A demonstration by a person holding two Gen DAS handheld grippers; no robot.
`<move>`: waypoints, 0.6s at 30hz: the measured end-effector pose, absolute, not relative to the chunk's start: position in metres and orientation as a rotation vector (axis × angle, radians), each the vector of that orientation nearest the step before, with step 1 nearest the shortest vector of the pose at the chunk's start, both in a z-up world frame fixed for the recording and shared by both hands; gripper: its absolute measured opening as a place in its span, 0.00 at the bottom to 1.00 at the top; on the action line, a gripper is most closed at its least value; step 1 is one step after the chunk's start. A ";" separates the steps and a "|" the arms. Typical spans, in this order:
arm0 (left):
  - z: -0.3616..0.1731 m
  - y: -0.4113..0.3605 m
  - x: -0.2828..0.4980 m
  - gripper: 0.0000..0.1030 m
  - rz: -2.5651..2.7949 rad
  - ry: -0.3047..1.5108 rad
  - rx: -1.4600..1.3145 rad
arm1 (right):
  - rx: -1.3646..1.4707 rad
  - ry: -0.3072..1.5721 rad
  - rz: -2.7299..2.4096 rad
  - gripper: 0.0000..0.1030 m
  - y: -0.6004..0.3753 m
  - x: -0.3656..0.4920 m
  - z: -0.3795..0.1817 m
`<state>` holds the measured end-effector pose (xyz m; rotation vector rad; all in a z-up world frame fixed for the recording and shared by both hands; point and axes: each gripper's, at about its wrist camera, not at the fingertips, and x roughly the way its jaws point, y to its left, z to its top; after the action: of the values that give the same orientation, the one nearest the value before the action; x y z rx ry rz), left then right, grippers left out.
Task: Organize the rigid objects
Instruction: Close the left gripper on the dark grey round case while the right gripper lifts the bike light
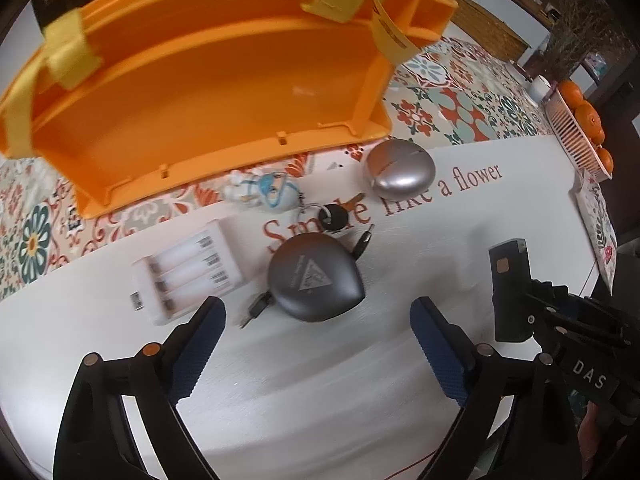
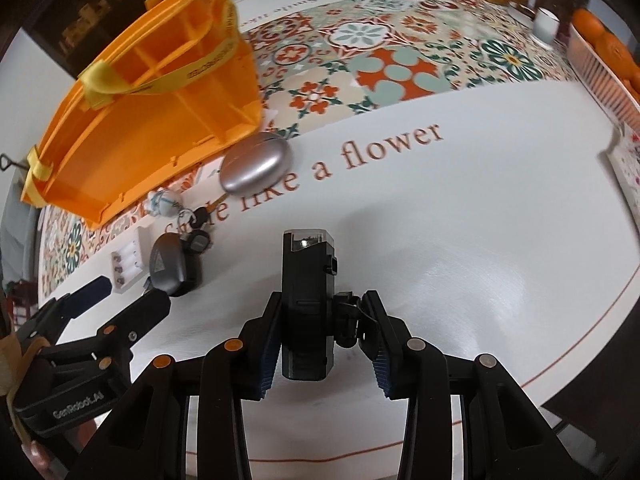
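Mid pick-and-place step, judged from layout: one item lifted, rest waiting. Right claw (image 2: 320, 344) clamped on black boxy device (image 2: 306, 304), held upright, near centre of tabletop (image 2: 460, 240), clear of surface as far as can be told. Left claw (image 1: 318, 344) spread apart, empty, hovering just near side of grey teardrop cable reel (image 1: 314, 280). Orange bin (image 1: 208, 92) at far left, tipped on its side, mouth facing near, nothing visible inside. Still loose on tabletop in front of bin: white battery charger (image 1: 186, 272) at left, cartoon figure keychain (image 1: 262, 192) with black key fob (image 1: 335, 216), silver oval case (image 1: 400, 170) to the right. Next move likely: carry black device left and far into bin mouth, release; needs clearing yellow straps (image 1: 72, 56) at rim. Left claw probably to drop over cable reel and close; loose plug ends could snag.
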<state>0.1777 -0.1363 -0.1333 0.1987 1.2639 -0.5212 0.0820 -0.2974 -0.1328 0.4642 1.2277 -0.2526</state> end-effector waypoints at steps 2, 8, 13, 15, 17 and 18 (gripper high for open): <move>-0.137 -0.140 0.180 0.88 -0.524 1.268 0.206 | 0.473 1.226 -0.261 0.38 -0.300 0.081 -0.133; -0.149 -0.144 0.185 0.80 -0.525 1.295 0.219 | 0.491 1.226 -0.277 0.38 -0.306 0.079 -0.136; -0.157 -0.149 0.187 0.78 -0.525 1.301 0.235 | 0.494 1.232 -0.280 0.38 -0.309 0.080 -0.139; -0.159 -0.151 0.189 0.78 -0.524 1.303 0.239 | 0.494 1.234 -0.280 0.38 -0.309 0.081 -0.140; -0.162 -0.152 0.191 0.76 -0.521 1.305 0.243 | 0.495 1.237 -0.281 0.38 -0.309 0.082 -0.141; -0.164 -0.153 0.192 0.75 -0.518 1.304 0.246 | 0.495 1.239 -0.280 0.38 -0.309 0.082 -0.141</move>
<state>0.1916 -0.1525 -0.1641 0.2464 1.3042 -0.5180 0.0823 -0.3094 -0.1414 0.4947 1.2393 -0.2795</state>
